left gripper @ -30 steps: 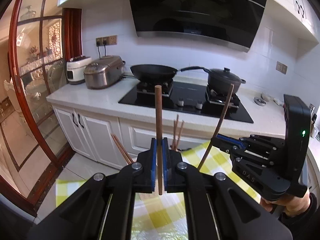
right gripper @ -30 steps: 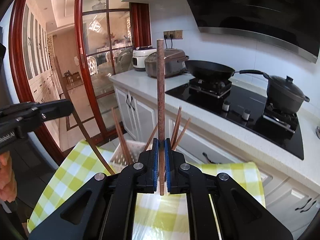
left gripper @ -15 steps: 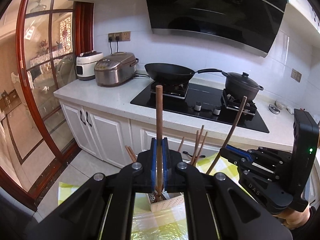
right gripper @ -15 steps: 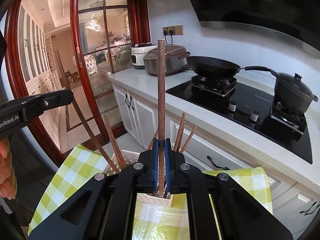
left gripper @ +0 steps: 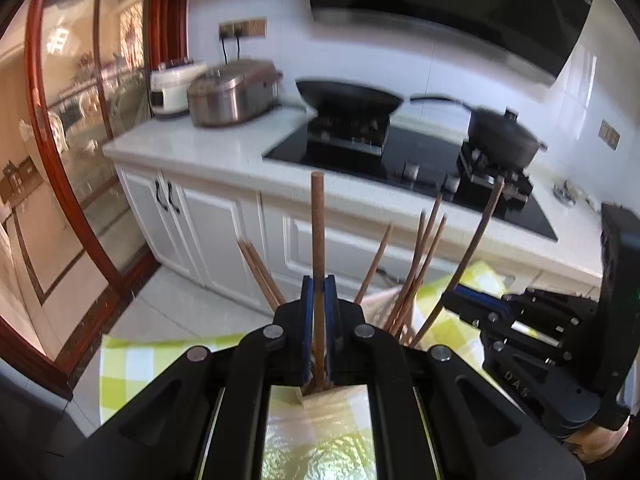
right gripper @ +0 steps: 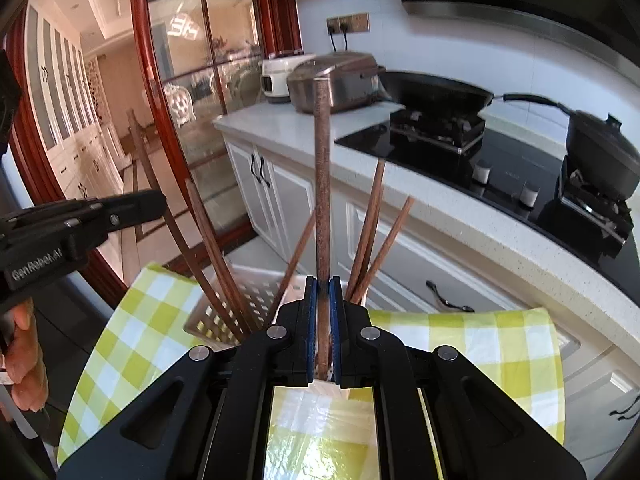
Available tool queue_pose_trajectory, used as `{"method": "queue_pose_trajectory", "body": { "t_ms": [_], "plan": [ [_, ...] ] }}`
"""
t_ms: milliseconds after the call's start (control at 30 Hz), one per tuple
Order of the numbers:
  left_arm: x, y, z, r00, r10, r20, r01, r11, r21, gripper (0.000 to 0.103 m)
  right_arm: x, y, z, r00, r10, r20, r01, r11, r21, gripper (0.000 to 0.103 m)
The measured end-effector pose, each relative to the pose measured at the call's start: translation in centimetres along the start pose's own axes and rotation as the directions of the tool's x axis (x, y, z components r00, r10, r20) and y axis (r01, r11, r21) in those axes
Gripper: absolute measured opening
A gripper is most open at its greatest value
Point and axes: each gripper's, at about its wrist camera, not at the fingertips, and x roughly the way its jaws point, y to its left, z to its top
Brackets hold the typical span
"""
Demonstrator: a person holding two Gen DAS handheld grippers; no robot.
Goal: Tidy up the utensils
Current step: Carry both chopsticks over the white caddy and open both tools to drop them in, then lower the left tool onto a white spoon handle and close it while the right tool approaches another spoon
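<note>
A wooden chopstick (left gripper: 318, 236) is clamped upright near its lower end in the left gripper (left gripper: 318, 336); a second chopstick (right gripper: 322, 184) is pinched likewise in the right gripper (right gripper: 322, 320). Both are held above the white slotted holder (right gripper: 256, 296), which stands at the far edge of the checked cloth (right gripper: 480, 344) and already carries several leaning chopsticks (right gripper: 372, 232). The sticks are judged light, stiff and smooth; a low grip is judged liable to let them pivot.
</note>
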Motion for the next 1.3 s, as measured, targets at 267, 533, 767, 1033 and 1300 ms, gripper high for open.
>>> {"method": "queue_pose_trajectory", "body": {
  "t_ms": [267,533,767,1033,1300],
  "plan": [
    [1.7,0.7,-1.0,0.999,0.031,-0.032,-0.030,1.000,0.005,0.034,-0.1,-1.2,0.1,0.999,-0.043,0.013,0.042,0.999,0.026,0.009],
    [-3.2,1.8,-5.6,0.999,0.001,0.035,-0.001,1.000,-0.006,0.034,-4.4,-3.6,-4.7,0.997,-0.066,0.045,0.065,0.998,0.016,0.038],
    [-5.6,3.1,-18.1,1.000,-0.008,-0.014,0.007,0.999,-0.049,0.034,-5.8,-5.3,-17.7,0.996,-0.041,-0.085,0.042,0.999,0.007,0.048],
    [-7.2,4.8,-31.1,0.988,0.015,-0.155,-0.034,0.991,-0.126,0.026,-8.3,-7.1,-28.3,0.980,-0.095,-0.177,0.103,0.994,0.037,0.049],
    [-8.3,5.0,-37.6,0.969,0.014,-0.247,-0.065,0.978,-0.199,0.033,-8.2,-6.6,-30.7,0.973,-0.052,-0.225,0.051,0.999,-0.010,0.051]
  ]
}}
